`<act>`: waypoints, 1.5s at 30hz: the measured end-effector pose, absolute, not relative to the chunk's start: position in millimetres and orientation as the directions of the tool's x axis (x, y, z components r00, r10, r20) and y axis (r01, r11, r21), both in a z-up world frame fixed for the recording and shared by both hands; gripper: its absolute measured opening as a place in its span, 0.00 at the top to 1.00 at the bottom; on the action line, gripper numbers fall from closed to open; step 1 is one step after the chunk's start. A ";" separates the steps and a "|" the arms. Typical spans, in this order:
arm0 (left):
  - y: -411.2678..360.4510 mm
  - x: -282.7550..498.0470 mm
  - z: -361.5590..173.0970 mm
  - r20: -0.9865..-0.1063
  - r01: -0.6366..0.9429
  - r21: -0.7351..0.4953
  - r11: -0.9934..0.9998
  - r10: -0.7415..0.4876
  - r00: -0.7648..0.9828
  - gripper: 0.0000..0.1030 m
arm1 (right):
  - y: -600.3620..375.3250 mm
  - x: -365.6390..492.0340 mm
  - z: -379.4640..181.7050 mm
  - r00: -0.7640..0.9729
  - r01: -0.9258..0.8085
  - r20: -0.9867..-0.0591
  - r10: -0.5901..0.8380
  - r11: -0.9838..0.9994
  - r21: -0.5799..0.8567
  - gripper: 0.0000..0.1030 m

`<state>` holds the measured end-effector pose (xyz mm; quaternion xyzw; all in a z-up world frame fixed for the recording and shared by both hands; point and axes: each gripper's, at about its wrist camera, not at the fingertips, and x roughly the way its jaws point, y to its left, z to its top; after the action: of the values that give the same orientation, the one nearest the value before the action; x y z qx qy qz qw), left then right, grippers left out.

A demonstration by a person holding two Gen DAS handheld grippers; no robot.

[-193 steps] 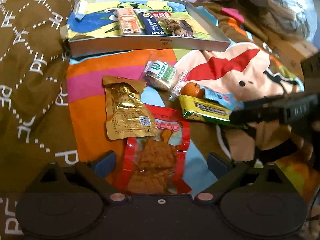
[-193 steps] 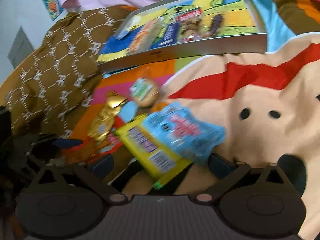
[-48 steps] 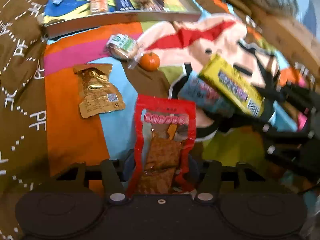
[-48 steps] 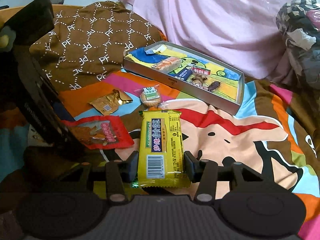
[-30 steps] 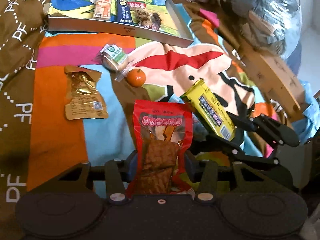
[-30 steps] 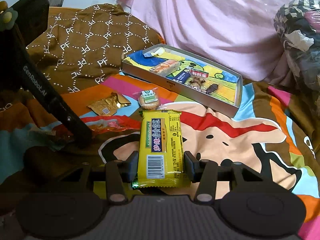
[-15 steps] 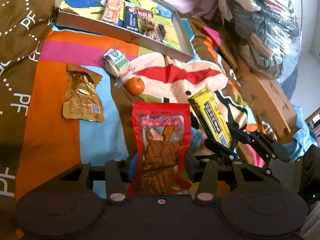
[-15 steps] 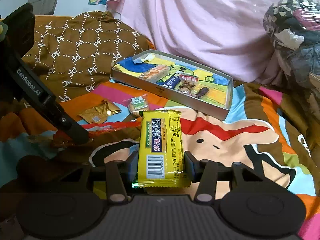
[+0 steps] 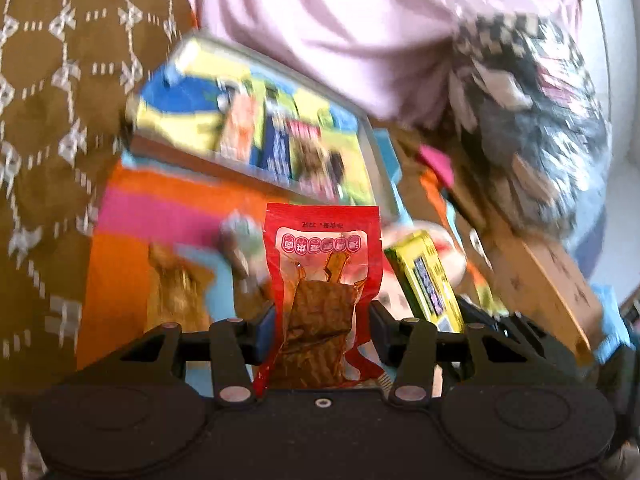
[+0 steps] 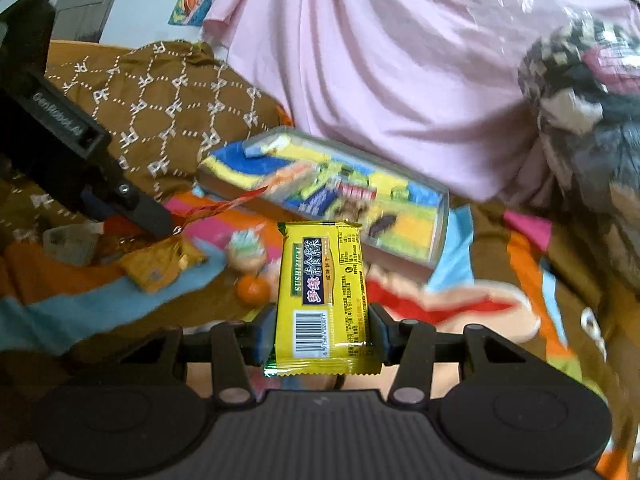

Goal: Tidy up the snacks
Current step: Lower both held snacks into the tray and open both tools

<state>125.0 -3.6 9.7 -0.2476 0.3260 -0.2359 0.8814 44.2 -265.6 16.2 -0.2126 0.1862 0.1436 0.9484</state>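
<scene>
Both tongs pinching and lifted: left gripper [image 9: 322, 322] pressed on flat red plastic pouch of brown dried snack [image 9: 322, 276], right gripper [image 10: 322, 330] on yellow foil-wrapped biscuit bar [image 10: 323, 292]. Now raised off bright cartoon blanket [image 10: 460, 304], no longer low over it, aimed at shallow grey tray [image 10: 439, 220] mid-frame. Carry under way; release pending.

The tray [image 10: 438, 216] lies on the blanket [image 10: 500, 308], packets inside it. In front of it lie a wrapped biscuit [image 10: 246, 250], a tangerine [image 10: 252, 288] and, further left, a foil pouch [image 10: 160, 266].
</scene>
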 end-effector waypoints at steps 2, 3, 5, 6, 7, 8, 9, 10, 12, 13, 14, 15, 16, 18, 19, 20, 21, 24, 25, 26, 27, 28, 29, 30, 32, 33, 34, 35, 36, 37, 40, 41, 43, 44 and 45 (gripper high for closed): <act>-5.2 144.2 19.4 -0.438 0.237 -0.585 0.775 -0.548 0.713 0.51 | -264.2 63.7 22.5 0.896 -0.362 -0.392 0.210 0.856 -0.369 0.49; -5.4 155.2 24.5 -0.427 0.228 -0.580 0.782 -0.530 0.732 0.51 | -261.9 74.3 25.2 0.900 -0.366 -0.379 0.218 0.849 -0.382 0.49; -4.3 180.2 33.1 -0.412 0.213 -0.564 0.798 -0.495 0.765 0.51 | -256.7 96.1 31.1 0.905 -0.374 -0.354 0.236 0.838 -0.397 0.49; -3.1 193.0 36.7 -0.406 0.207 -0.556 0.805 -0.480 0.778 0.51 | -253.2 109.4 34.7 0.907 -0.378 -0.342 0.246 0.834 -0.402 0.49; -1.4 205.8 40.0 -0.400 0.201 -0.547 0.813 -0.465 0.790 0.51 | -250.7 119.3 36.5 0.908 -0.379 -0.334 0.252 0.833 -0.403 0.49; 0.3 218.3 42.4 -0.397 0.192 -0.536 0.822 -0.446 0.802 0.50 | -247.4 130.6 38.3 0.910 -0.381 -0.325 0.259 0.832 -0.403 0.49; 2.0 229.2 43.8 -0.396 0.182 -0.524 0.832 -0.427 0.813 0.50 | -243.7 142.3 39.6 0.910 -0.384 -0.316 0.268 0.831 -0.403 0.49; 3.7 240.3 44.8 -0.396 0.168 -0.511 0.843 -0.404 0.824 0.50 | -239.8 152.4 39.6 0.911 -0.388 -0.306 0.276 0.825 -0.410 0.49; 6.6 262.4 45.3 -0.406 0.135 -0.480 0.867 -0.355 0.842 0.50 | -226.5 174.1 35.9 0.916 -0.393 -0.282 0.287 0.789 -0.473 0.49; 8.6 271.6 44.6 -0.410 0.121 -0.471 0.874 -0.338 0.847 0.50 | -220.4 184.1 33.8 0.916 -0.396 -0.279 0.290 0.773 -0.496 0.49; 10.7 282.0 43.5 -0.417 0.107 -0.467 0.878 -0.326 0.848 0.50 | -214.9 194.2 32.4 0.912 -0.404 -0.284 0.296 0.762 -0.506 0.49; 12.7 290.4 41.8 -0.424 0.098 -0.462 0.881 -0.317 0.849 0.50 | -209.1 204.6 30.6 0.908 -0.414 -0.292 0.300 0.755 -0.508 0.49; 13.7 297.2 40.1 -0.430 0.089 -0.452 0.888 -0.304 0.850 0.50 | -204.5 213.2 29.4 0.906 -0.418 -0.297 0.302 0.753 -0.508 0.49; 14.3 309.9 36.4 -0.447 0.073 -0.423 0.903 -0.278 0.850 0.50 | -196.2 228.4 26.6 0.904 -0.421 -0.305 0.300 0.756 -0.501 0.49; 14.5 314.1 34.1 -0.455 0.067 -0.408 0.910 -0.267 0.850 0.50 | -192.8 234.9 25.1 0.901 -0.424 -0.315 0.298 0.762 -0.489 0.49; 14.0 317.7 32.3 -0.460 0.061 -0.395 0.917 -0.255 0.850 0.50 | -189.8 239.9 23.6 0.898 -0.427 -0.326 0.297 0.770 -0.475 0.49; 13.5 321.1 30.4 -0.469 0.051 -0.383 0.922 -0.242 0.849 0.50 | -187.7 244.9 21.3 0.893 -0.430 -0.342 0.292 0.778 -0.458 0.49; 11.8 328.9 22.4 -0.503 0.022 -0.354 0.935 -0.210 0.839 0.49 | -181.9 255.6 14.7 0.883 -0.434 -0.380 0.276 0.789 -0.435 0.49; 10.2 330.7 19.4 -0.517 0.017 -0.342 0.940 -0.203 0.832 0.49 | -180.7 257.5 13.3 0.879 -0.437 -0.391 0.273 0.790 -0.431 0.49; 8.5 332.0 17.3 -0.526 0.012 -0.332 0.943 -0.195 0.828 0.49 | -179.7 260.0 12.5 0.875 -0.439 -0.401 0.270 0.791 -0.426 0.49; 6.8 332.8 14.7 -0.531 0.007 -0.324 0.946 -0.188 0.826 0.49 | -179.2 262.3 12.4 0.872 -0.440 -0.410 0.267 0.794 -0.418 0.49; 4.8 332.6 12.5 -0.536 0.003 -0.318 0.948 -0.182 0.824 0.49 | -178.9 263.3 12.2 0.868 -0.443 -0.420 0.266 0.798 -0.409 0.49; 3.8 333.3 10.9 -0.540 0.000 -0.315 0.949 -0.179 0.822 0.48 | -179.8 263.9 13.1 0.863 -0.447 -0.430 0.267 0.801 -0.399 0.49; 1.9 334.2 9.5 -0.545 -0.004 -0.311 0.950 -0.175 0.820 0.48 | -180.3 265.1 13.7 0.858 -0.450 -0.438 0.268 0.805 -0.388 0.49; -0.2 334.2 8.7 -0.549 -0.018 -0.300 0.954 -0.157 0.821 0.47 | -181.5 271.1 14.6 0.845 -0.457 -0.461 0.270 0.812 -0.362 0.49; -0.6 334.6 9.2 -0.552 -0.025 -0.298 0.954 -0.151 0.820 0.47 | -183.4 272.4 15.1 0.837 -0.463 -0.474 0.274 0.815 -0.348 0.49; -1.2 334.2 9.6 -0.555 -0.032 -0.300 0.953 -0.147 0.818 0.46 | -183.7 274.2 15.1 0.830 -0.468 -0.484 0.277 0.818 -0.334 0.49; -1.6 333.3 10.3 -0.559 -0.040 -0.302 0.952 -0.143 0.817 0.45 | -184.7 275.9 14.7 0.827 -0.468 -0.490 0.278 0.822 -0.324 0.48; -1.5 333.7 10.6 -0.564 -0.046 -0.304 0.951 -0.141 0.814 0.44 | -185.5 277.6 14.5 0.822 -0.468 -0.498 0.276 0.825 -0.317 0.49; -1.4 333.3 10.5 -0.571 -0.053 -0.306 0.951 -0.138 0.809 0.38 | -186.1 280.3 14.4 0.816 -0.472 -0.506 0.279 0.827 -0.305 0.49; 0.3 331.4 11.5 -0.578 -0.070 -0.306 0.949 -0.127 0.806 0.31 | -190.8 282.2 16.4 0.805 -0.475 -0.510 0.302 0.843 -0.251 0.43; 0.1 329.8 12.6 -0.575 -0.073 -0.301 0.951 -0.121 0.809 0.27 | -192.5 281.4 17.7 0.807 -0.471 -0.507 0.304 0.848 -0.241 0.41; 0.9 325.1 16.7 -0.568 -0.078 -0.296 0.952 -0.110 0.816 0.22 | -197.1 277.9 21.2 0.813 -0.466 -0.491 0.313 0.855 -0.226 0.29; 1.3 322.4 19.1 -0.562 -0.078 -0.296 0.952 -0.107 0.820 0.18 | -200.3 274.8 23.6 0.817 -0.461 -0.481 0.317 0.861 -0.216 0.26; 1.5 319.2 22.3 -0.558 -0.079 -0.295 0.952 -0.104 0.824 0.17 | -204.1 271.5 26.1 0.822 -0.456 -0.469 0.323 0.867 -0.202 0.21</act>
<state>319.2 1.5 22.3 -0.1545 0.2970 -0.0066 0.9423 271.5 -204.1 26.1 -0.1546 0.2149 0.2068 0.9419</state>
